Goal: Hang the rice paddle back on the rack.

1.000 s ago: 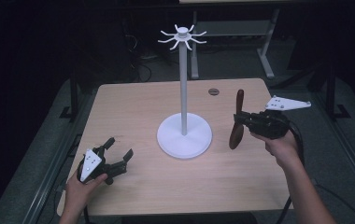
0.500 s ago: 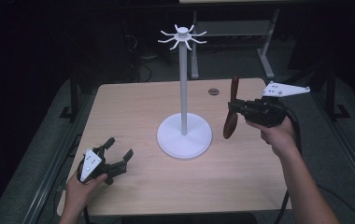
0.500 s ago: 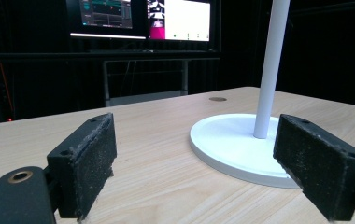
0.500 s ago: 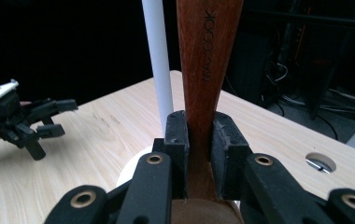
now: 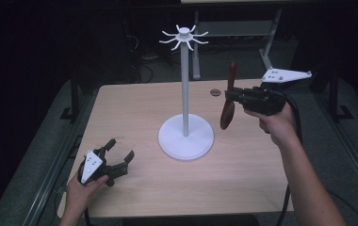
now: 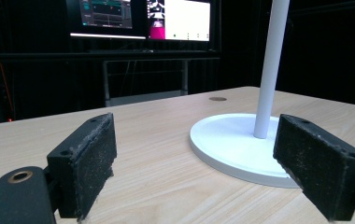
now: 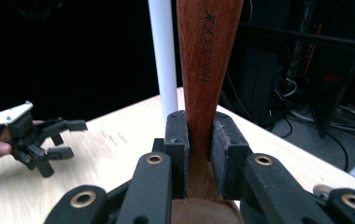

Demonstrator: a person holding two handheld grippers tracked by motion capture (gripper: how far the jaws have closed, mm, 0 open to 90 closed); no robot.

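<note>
A white stand [image 5: 185,94] with a round base [image 5: 185,137] and a crown of hooks [image 5: 183,36] rises from the middle of the wooden table [image 5: 134,108]. My right gripper [image 5: 230,96] hovers to the right of the pole, shut on a dark wooden spoon [image 5: 229,101] that stands nearly upright, bowl end down. In the right gripper view the pads [image 7: 178,140] clamp the spoon handle [image 7: 208,60], with the pole [image 7: 164,56] just behind. My left gripper [image 5: 120,149] rests at the table's front left, open and holding nothing; its pads [image 6: 89,161] frame the base [image 6: 231,144].
A small round grommet [image 5: 215,92] sits in the tabletop behind the spoon. Lit monitors [image 6: 143,18] stand beyond the far edge. Dark floor and metal frame legs [image 5: 271,42] surround the table.
My right gripper has risen with the spoon, staying to the right of the pole. The left gripper has not moved.
</note>
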